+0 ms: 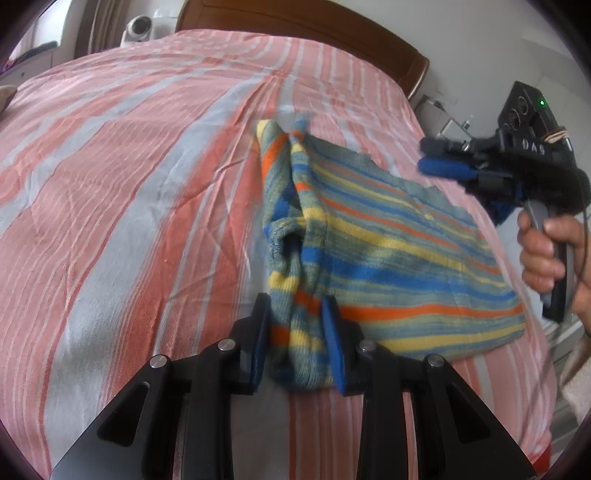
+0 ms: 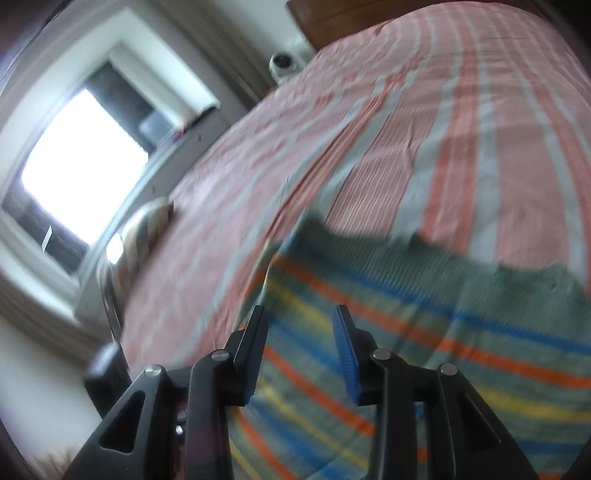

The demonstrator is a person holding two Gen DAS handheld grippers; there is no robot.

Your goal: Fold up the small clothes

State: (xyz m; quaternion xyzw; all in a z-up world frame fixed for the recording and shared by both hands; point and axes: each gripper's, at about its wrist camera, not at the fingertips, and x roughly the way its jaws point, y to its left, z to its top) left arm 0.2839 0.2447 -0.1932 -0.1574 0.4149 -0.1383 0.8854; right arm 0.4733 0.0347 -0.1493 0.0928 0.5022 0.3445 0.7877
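A small knitted garment (image 1: 406, 258) with blue, yellow, orange and grey-green stripes lies flat on the bed, one sleeve folded over its left side. My left gripper (image 1: 295, 306) is shut on the near end of that folded part, and cloth fills the gap between its pads. A hand (image 1: 539, 251) holds my right gripper (image 1: 423, 157) in the air over the garment's far right corner. In the right wrist view my right gripper (image 2: 301, 310) stands open above the garment (image 2: 406, 350) with nothing between its fingers.
The bed has a pink and white striped sheet (image 1: 129, 184) and a wooden headboard (image 1: 314, 26) at the far end. A white device (image 1: 138, 27) stands beyond the bed. A bright window (image 2: 74, 166) and a striped cushion (image 2: 147, 229) are at the left.
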